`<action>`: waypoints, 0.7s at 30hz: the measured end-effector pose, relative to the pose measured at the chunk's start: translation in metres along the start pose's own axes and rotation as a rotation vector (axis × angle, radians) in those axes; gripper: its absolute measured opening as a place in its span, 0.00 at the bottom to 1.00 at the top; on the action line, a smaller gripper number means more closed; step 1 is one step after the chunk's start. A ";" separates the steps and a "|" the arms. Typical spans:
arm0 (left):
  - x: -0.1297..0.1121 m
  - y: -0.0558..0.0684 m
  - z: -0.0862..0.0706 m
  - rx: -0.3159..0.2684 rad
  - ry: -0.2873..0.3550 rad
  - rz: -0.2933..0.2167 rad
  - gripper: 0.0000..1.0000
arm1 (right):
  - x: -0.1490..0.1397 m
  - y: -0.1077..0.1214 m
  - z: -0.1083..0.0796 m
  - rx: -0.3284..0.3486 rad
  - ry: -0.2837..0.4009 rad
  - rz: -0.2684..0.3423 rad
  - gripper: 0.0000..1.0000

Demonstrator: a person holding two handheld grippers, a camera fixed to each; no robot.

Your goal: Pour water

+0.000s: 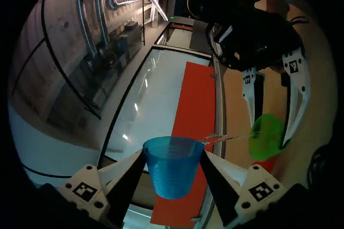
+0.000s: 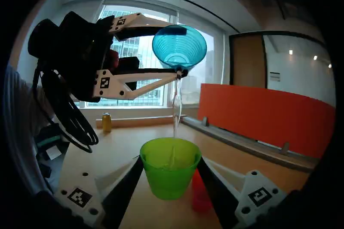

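My left gripper (image 1: 173,173) is shut on a blue translucent cup (image 1: 173,166), which is tipped on its side. In the right gripper view that blue cup (image 2: 179,47) hangs high, held by the left gripper (image 2: 172,46), and a thin stream of water (image 2: 175,113) falls from its rim. The stream lands in a green cup (image 2: 170,172) held upright between the fingers of my right gripper (image 2: 170,177), which is shut on it. In the left gripper view the green cup (image 1: 266,136) sits in the right gripper (image 1: 271,136) off to the right, with water (image 1: 221,138) running toward it.
A wooden table (image 2: 124,143) lies under the cups, edged by an orange partition (image 2: 266,115). A small red cup (image 2: 200,192) stands on the table just behind the green one. A yellow can (image 2: 106,122) stands near the window sill. Black cables (image 2: 69,108) hang from the left gripper.
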State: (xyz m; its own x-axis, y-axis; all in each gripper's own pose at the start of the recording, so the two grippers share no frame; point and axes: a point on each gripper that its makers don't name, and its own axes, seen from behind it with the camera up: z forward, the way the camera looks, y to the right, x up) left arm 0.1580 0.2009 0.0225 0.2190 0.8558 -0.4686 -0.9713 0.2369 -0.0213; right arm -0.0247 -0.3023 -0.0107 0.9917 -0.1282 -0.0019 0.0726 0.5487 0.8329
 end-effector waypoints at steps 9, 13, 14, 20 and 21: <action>0.003 0.002 0.000 0.001 0.001 0.057 0.86 | 0.003 0.002 0.002 0.000 0.007 0.001 0.90; 0.004 0.005 0.000 0.003 0.003 0.081 0.86 | 0.003 0.003 0.002 -0.001 0.008 0.000 0.90; 0.005 0.004 0.000 0.005 0.004 0.089 0.86 | 0.003 0.003 0.002 -0.002 0.007 -0.001 0.90; 0.009 0.003 0.000 0.015 0.011 0.134 0.86 | 0.003 0.004 0.003 -0.005 0.009 0.001 0.90; 0.009 0.002 0.000 0.017 0.013 0.141 0.86 | 0.003 0.004 0.003 -0.005 0.009 0.001 0.90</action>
State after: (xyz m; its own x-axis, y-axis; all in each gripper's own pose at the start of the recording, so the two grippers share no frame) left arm 0.1576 0.2091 0.0180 0.0793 0.8754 -0.4769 -0.9907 0.1224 0.0600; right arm -0.0215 -0.3027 -0.0056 0.9927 -0.1203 -0.0061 0.0721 0.5528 0.8302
